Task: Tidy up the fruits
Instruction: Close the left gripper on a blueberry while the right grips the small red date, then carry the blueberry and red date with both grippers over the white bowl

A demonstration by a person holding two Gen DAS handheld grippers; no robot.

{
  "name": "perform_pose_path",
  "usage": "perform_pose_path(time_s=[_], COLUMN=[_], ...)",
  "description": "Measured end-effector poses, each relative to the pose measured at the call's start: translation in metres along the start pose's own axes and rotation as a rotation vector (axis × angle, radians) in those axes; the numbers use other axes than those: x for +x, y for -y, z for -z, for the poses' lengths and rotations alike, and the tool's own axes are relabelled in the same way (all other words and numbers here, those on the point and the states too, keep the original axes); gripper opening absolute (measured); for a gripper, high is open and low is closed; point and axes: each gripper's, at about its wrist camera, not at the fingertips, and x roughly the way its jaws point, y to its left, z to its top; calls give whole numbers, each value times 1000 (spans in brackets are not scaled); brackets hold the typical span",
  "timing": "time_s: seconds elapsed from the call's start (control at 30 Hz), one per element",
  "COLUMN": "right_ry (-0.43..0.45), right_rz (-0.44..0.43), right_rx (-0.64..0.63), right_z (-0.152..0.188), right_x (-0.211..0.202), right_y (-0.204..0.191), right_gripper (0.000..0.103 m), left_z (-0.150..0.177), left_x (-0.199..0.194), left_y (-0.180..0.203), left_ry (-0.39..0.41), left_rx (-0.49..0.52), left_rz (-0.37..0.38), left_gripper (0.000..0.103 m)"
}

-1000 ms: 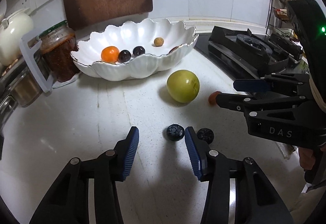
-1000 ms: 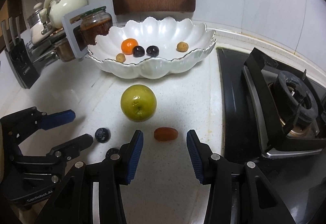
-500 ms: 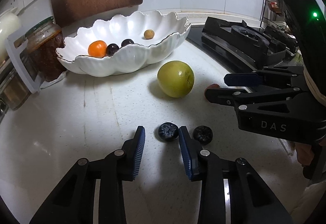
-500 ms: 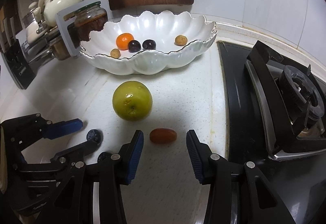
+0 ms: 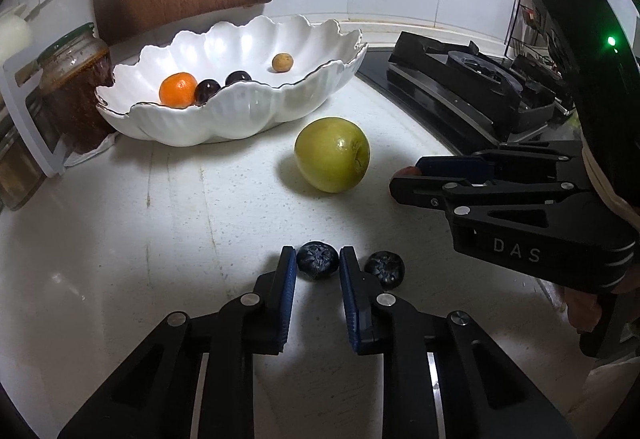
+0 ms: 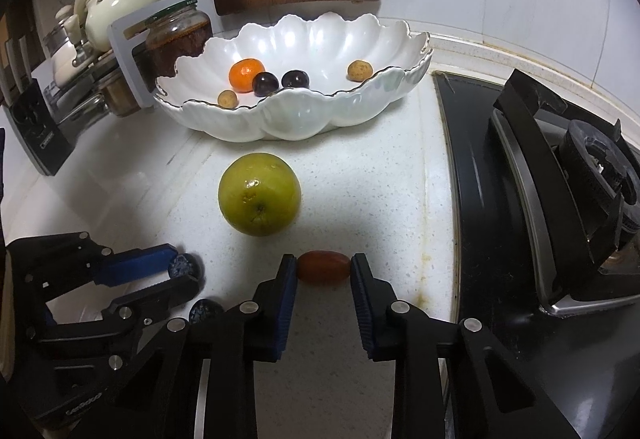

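Both pairs of jaws had just closed: left gripper [image 5: 318, 266] pinching one blueberry [image 5: 317, 265], right gripper [image 6: 323, 268] pinching the reddish oval fruit [image 6: 323, 267] lengthwise, each evidently gripped for lifting. Second blueberry [image 5: 384, 269] at 3 o'clock, just beside. Green apple [image 6: 259, 193] at 11 o'clock; scalloped bowl [image 6: 304, 121], the likely destination, at 12, holding a mandarin [image 6: 245, 74].

Fruit on the counter and in the scalloped bowl

A green apple [image 6: 259, 194] sits before the white bowl [image 6: 304, 119], which holds a mandarin [image 6: 246, 75], two dark plums [image 6: 265, 84] and two small tan fruits [image 6: 359, 70]. Two blueberries [image 5: 317, 260] and a red oblong fruit [image 6: 323, 267] lie nearer.
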Motion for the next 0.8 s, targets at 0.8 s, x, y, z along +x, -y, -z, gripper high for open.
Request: perform_pose_path(time_s=[0.8], right_ry=[102], right_rz=[-30], right_rx=[-19], right_z=[-3], right_x=[-45], right_y=[-5], right_gripper=[28], left_z=[-11], left_x=[-48], left_y=[-1], left_ry=[124], left_rx=[-147], left_rz=[-80], left_gripper=[22])
